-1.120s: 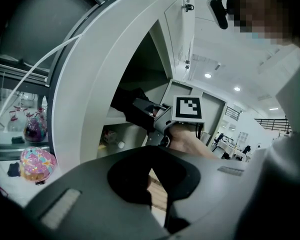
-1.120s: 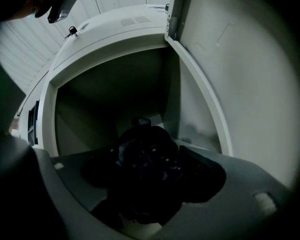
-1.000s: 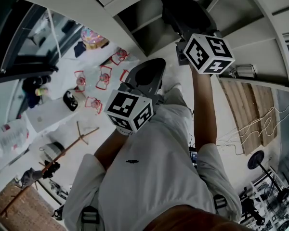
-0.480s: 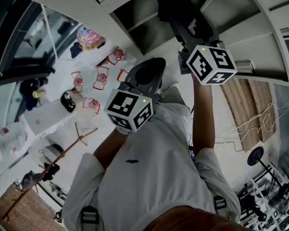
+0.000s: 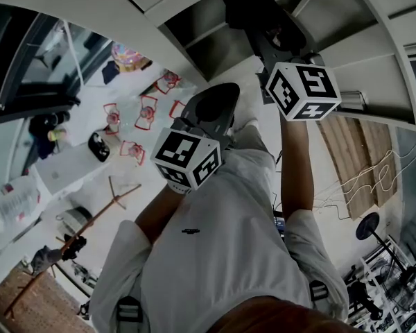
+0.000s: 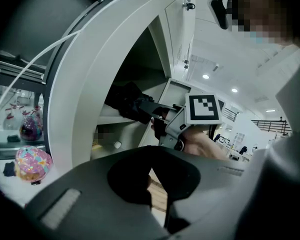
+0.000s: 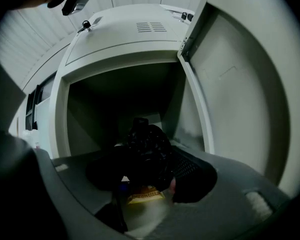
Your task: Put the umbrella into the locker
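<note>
umbrella (image 7: 147, 151) in locker (image 7: 120, 49) (front part), door (image 7: 235, 94) right

One black folded umbrella (image 7: 147, 156) sits inside the one open locker (image 7: 125, 49), whose single door (image 7: 240, 94) stands to its right. There are two grippers: the right gripper (image 7: 147, 174) at the locker's mouth and the left gripper (image 6: 152, 176) outside it. Each carries one marker cube (image 5: 303, 90). Left of the locker, five red-rimmed pieces (image 5: 151, 111) and one colourful ball (image 5: 128, 55) lie on one white table (image 5: 69, 165).
</note>
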A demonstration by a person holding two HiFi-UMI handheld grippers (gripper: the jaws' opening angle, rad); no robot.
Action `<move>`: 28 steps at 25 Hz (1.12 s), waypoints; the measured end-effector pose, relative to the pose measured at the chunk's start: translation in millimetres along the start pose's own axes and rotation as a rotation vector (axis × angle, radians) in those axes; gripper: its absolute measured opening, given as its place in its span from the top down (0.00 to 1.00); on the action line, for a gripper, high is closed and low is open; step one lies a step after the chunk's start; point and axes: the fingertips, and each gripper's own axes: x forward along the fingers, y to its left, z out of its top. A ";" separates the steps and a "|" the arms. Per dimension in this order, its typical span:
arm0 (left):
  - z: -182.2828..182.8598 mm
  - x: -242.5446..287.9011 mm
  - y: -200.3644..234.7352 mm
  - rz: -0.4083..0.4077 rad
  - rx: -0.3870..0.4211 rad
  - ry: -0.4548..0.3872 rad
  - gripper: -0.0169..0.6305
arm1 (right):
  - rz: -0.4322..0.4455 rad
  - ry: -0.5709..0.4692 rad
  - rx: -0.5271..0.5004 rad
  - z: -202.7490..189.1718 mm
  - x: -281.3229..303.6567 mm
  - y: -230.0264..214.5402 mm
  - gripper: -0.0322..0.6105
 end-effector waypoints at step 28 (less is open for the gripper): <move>11.0 -5.8 12.4 0.055 -0.006 -0.040 0.96 | 0.057 0.053 -0.021 -7.0 71.2 -1.8 0.52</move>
